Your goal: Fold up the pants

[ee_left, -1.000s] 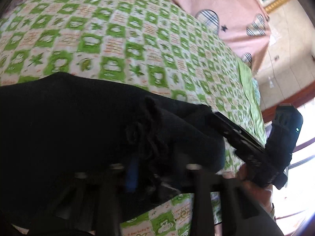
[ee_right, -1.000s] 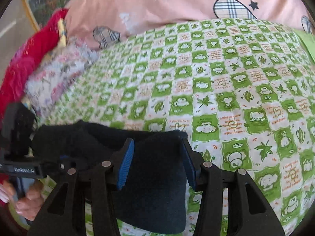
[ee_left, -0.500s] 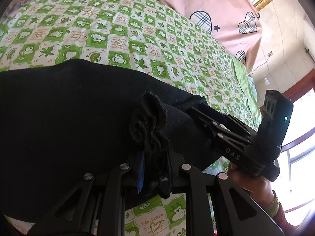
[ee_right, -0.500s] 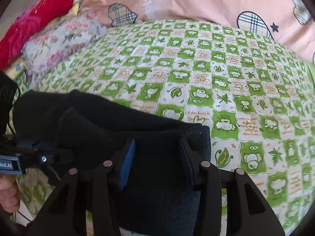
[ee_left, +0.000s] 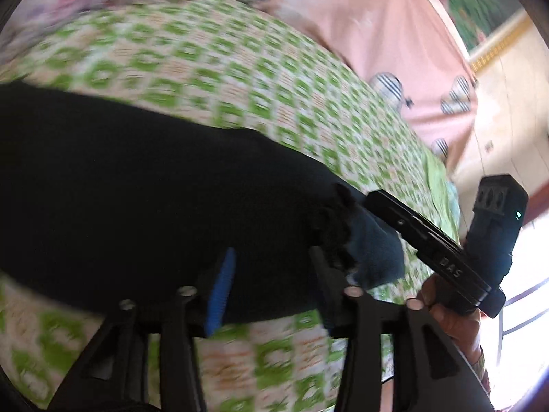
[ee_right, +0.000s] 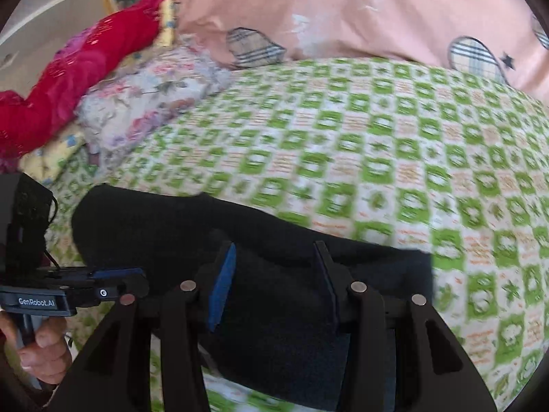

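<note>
- Black fabric: the pants (ee_left: 144,199) lie folded in a long dark band across the near part of the bed (ee_left: 240,79), close to its near edge, on a green-and-white checked sheet.
- A bunched, crumpled bit of the cloth (ee_left: 334,219) stands up at the right end of the pants in the left wrist view.
- The left gripper (ee_left: 271,285) hangs over the near edge of the pants; its jaws are opening, with black cloth lying between them, and the blue pads do not press on it.
- The right gripper (ee_right: 274,285) sits over the other end of the pants (ee_right: 274,309); its jaws stand partly apart with cloth between them, and whether the pads grip it cannot be told.
- Each wrist view shows the other gripper held in a hand: the right hand (ee_left: 453,316) at the lower right, the left hand (ee_right: 41,350) at the lower left.
- A pink quilt (ee_right: 343,10) with plaid heart patches lies along the far edge of the bed.
- A floral cloth (ee_right: 144,96) and a red cloth (ee_right: 68,68) are heaped at the bed's far left corner in the right wrist view.
</note>
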